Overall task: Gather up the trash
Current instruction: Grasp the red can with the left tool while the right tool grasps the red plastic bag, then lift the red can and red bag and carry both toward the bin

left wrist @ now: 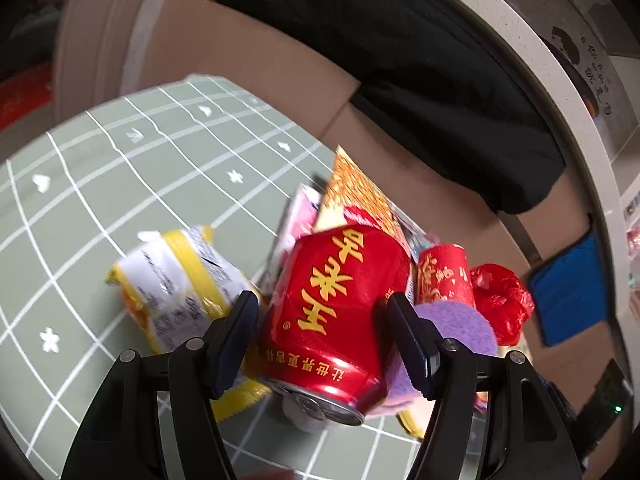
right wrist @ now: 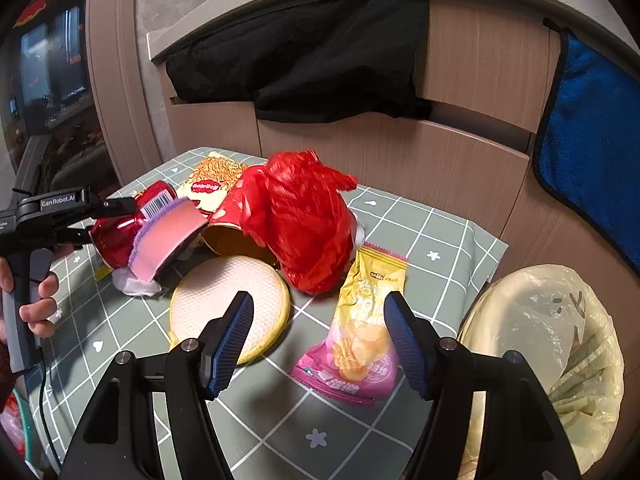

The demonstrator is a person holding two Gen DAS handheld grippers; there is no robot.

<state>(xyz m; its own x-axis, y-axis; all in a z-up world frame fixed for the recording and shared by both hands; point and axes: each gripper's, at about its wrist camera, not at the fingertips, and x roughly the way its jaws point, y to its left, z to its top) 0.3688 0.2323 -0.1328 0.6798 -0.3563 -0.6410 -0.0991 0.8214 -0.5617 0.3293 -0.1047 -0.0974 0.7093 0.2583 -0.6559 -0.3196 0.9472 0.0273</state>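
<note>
One red can (left wrist: 324,316) between left fingers (left wrist: 236,332); right fingers (right wrist: 230,340) wide above one chip bag (right wrist: 362,328).

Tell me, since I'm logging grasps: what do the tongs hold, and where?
The left tongs grip the red can across its side wall. The right tongs are open, holding nothing.

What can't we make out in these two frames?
- Left gripper grip on the red can: left wrist view shows the can between the fingers, contact unclear; right wrist view has a purple sponge in front.
- Bin bag contents: right wrist view, cut by the frame edge, film cloudy.
- Red plastic bag: motion-blurred, hides what lies behind.
</note>
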